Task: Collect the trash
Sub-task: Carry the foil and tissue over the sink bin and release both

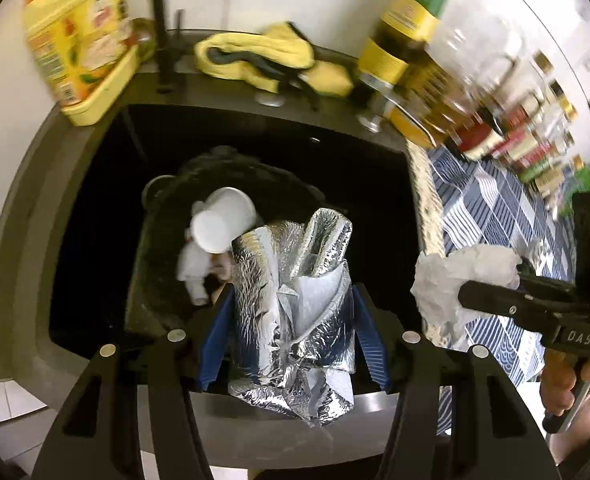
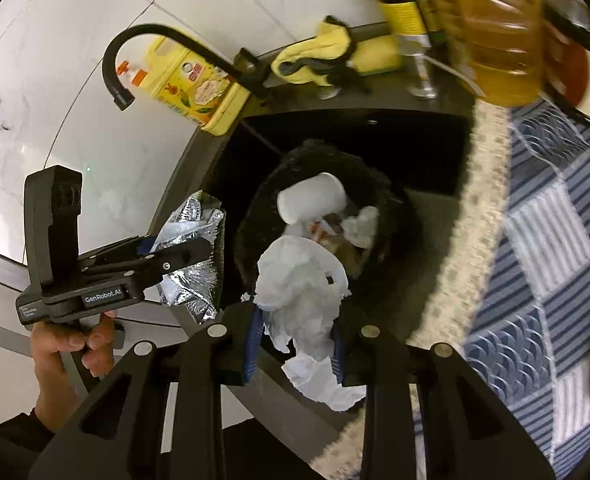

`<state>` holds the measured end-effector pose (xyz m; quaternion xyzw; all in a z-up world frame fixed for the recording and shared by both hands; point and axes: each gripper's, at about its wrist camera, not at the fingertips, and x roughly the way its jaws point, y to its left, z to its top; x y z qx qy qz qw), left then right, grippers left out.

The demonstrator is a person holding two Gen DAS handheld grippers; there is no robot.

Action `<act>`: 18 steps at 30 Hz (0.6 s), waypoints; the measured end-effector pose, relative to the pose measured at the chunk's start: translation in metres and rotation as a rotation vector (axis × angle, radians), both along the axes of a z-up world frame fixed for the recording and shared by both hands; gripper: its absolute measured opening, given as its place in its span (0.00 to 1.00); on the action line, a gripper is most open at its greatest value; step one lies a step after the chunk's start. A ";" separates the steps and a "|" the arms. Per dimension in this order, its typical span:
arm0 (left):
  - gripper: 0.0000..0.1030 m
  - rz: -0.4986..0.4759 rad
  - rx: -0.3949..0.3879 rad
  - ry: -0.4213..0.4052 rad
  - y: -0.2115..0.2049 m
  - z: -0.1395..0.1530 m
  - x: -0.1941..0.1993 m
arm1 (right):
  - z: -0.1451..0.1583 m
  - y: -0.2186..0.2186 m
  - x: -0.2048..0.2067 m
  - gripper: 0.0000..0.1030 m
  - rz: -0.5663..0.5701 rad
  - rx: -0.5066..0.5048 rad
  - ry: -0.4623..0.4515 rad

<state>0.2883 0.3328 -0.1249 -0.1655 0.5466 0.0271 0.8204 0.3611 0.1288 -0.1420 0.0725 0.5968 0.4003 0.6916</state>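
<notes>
My left gripper is shut on a crumpled silver foil wrapper and holds it over the near rim of a black-lined trash bin that stands in the dark sink. The bin holds a white paper cup and crumpled paper. My right gripper is shut on a wad of white tissue just above the bin. The right gripper and tissue show at the right in the left wrist view. The left gripper with the foil shows at the left in the right wrist view.
The black sink has a black curved faucet behind it. A yellow tub, a yellow cloth, oil bottles and jars stand along the back. A blue striped cloth covers the counter on the right.
</notes>
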 end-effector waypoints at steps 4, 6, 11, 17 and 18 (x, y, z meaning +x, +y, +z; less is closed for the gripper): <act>0.54 0.039 -0.032 -0.032 0.030 0.005 -0.005 | 0.002 0.031 0.004 0.29 0.002 0.004 -0.001; 0.54 0.053 -0.050 -0.046 0.043 0.006 -0.004 | 0.002 0.044 0.006 0.29 0.004 0.001 -0.008; 0.54 0.077 -0.097 -0.069 0.065 0.008 -0.003 | 0.003 0.072 0.014 0.29 0.013 -0.012 -0.013; 0.54 0.079 -0.131 -0.105 0.082 0.011 0.004 | 0.001 0.103 0.030 0.31 0.031 -0.045 -0.017; 0.55 0.085 -0.133 -0.106 0.085 0.011 0.006 | -0.001 0.108 0.034 0.31 0.034 -0.051 -0.013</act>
